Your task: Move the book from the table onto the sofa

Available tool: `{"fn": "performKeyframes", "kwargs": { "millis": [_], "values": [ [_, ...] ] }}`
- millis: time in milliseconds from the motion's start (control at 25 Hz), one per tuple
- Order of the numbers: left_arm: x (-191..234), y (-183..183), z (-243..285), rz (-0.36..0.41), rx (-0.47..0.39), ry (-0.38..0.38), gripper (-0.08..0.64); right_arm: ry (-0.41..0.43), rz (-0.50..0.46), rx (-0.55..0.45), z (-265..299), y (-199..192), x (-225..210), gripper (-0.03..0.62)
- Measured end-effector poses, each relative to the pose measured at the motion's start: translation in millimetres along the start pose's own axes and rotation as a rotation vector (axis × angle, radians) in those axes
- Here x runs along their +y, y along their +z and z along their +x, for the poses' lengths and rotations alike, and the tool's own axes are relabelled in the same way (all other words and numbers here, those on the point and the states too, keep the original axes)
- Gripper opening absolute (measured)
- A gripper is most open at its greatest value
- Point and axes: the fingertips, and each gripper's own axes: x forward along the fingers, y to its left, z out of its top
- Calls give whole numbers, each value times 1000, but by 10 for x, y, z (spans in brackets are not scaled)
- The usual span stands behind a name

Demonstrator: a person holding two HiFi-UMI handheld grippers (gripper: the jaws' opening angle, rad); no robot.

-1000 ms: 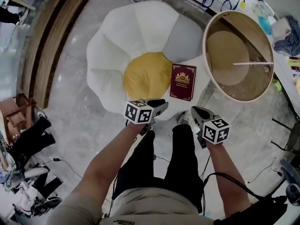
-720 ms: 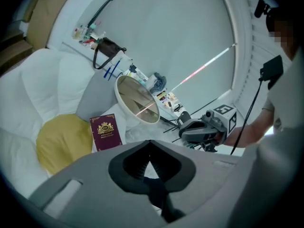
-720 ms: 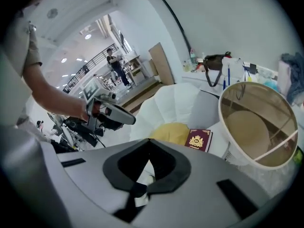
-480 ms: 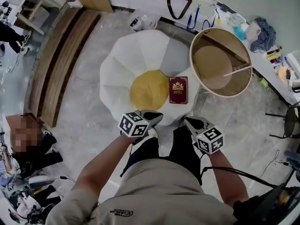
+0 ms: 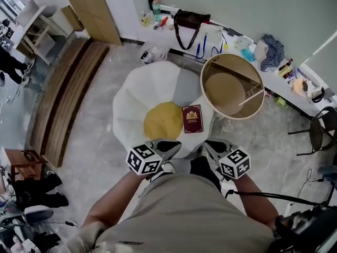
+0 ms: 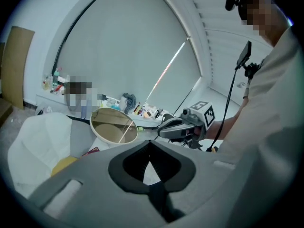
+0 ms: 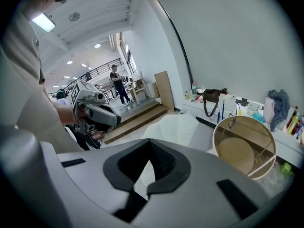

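The dark red book [image 5: 192, 119] lies flat on the white flower-shaped sofa [image 5: 147, 88], just right of its yellow centre. The round wooden table [image 5: 208, 96] stands to the sofa's right with nothing of the task on it. My left gripper [image 5: 174, 145] and right gripper [image 5: 209, 144] hang side by side in front of my body, high above the sofa's near edge, both shut and holding nothing. The left gripper view shows its own shut jaws [image 6: 150, 141], the right gripper [image 6: 178, 127] and a sliver of the book [image 6: 90, 151]. The right gripper view shows its shut jaws [image 7: 149, 140] and the left gripper [image 7: 97, 112].
A cluttered white counter [image 5: 247, 41] with a black bag [image 5: 188, 20] runs along the far wall. Wooden steps [image 5: 63, 88] lie at the left, a black chair [image 5: 322, 130] at the right. Cables trail on the floor at the lower right. People stand far off in the right gripper view.
Both grippers and the head camera have risen away from the sofa, which now looks smaller and farther. The book has stayed where it lies on the sofa.
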Motion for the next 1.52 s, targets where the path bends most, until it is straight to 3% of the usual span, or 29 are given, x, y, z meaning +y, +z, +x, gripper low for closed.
{"fn": "performKeyframes", "kwargs": {
  "millis": [440, 920, 1520],
  "values": [
    [-336, 155, -390, 97, -72, 1, 8, -26, -54, -38, -242, 127, 428, 12],
    [-428, -6, -534, 96, -90, -4, 8, -10, -113, -10, -221, 7, 791, 12],
    [-398, -124, -582, 110, -86, 21, 8, 8, -156, 1, -138, -6, 908, 12]
  ]
}}
